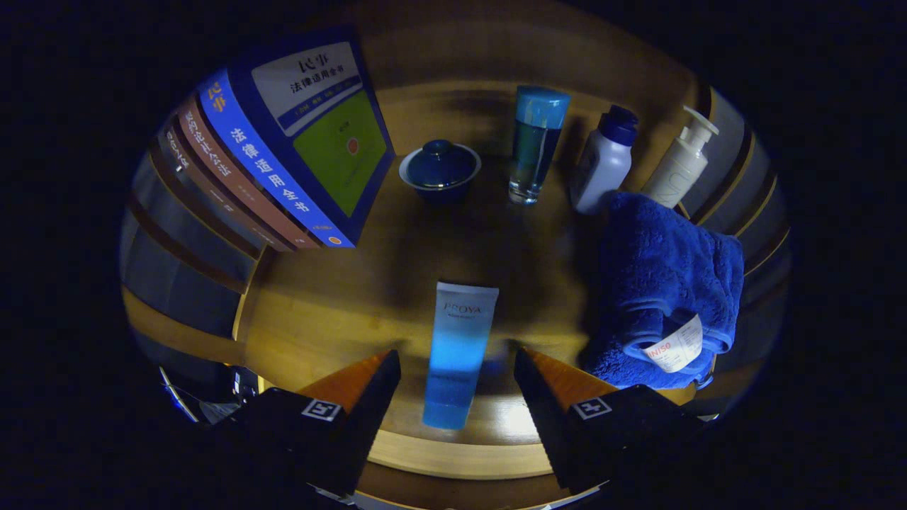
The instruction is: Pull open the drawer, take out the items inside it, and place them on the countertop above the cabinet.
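- Wooden desk (333, 312) carries a blue-and-white tube (457, 350) lying flat between the spread fingers of the tongs (457, 368); neither finger touches it.
- Beyond the tube stand a lidded blue bowl (439, 170), a tumbler (537, 142), a white bottle (602, 170) and a pump bottle (682, 166).
- Folded blue towel (659, 283) lies just right of the tube.
- Leaning books (283, 149) stand at left.

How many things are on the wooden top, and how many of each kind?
Upright books: 3 or so, spines partly dim
Dark blue lidded bowl: 1
Blue-capped clear tumbler: 1
Bottles: 2, a grey bottle with dark cap and a cream pump bottle
Folded blue towel: 1
Blue-and-white tube, lying between the open gripper fingers: 1
Total: about 9
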Demonstrator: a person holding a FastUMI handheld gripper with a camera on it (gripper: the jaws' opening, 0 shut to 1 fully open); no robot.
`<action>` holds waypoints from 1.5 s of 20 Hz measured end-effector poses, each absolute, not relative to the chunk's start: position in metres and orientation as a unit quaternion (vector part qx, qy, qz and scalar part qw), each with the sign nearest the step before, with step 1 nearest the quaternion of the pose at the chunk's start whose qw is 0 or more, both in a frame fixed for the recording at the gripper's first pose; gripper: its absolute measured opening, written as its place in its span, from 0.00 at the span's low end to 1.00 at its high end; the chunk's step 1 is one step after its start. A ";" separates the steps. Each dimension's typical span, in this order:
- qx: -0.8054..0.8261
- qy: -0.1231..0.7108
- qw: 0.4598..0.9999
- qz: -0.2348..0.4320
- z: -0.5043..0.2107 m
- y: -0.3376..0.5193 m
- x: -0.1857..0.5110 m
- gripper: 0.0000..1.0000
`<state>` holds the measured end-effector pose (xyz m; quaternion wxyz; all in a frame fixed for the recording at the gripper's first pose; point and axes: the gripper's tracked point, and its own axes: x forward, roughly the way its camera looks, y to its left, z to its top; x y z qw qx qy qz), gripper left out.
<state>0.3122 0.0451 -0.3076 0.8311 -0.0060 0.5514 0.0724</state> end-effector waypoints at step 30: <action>0.016 0.057 0.994 0.088 -0.121 0.050 0.073 0.99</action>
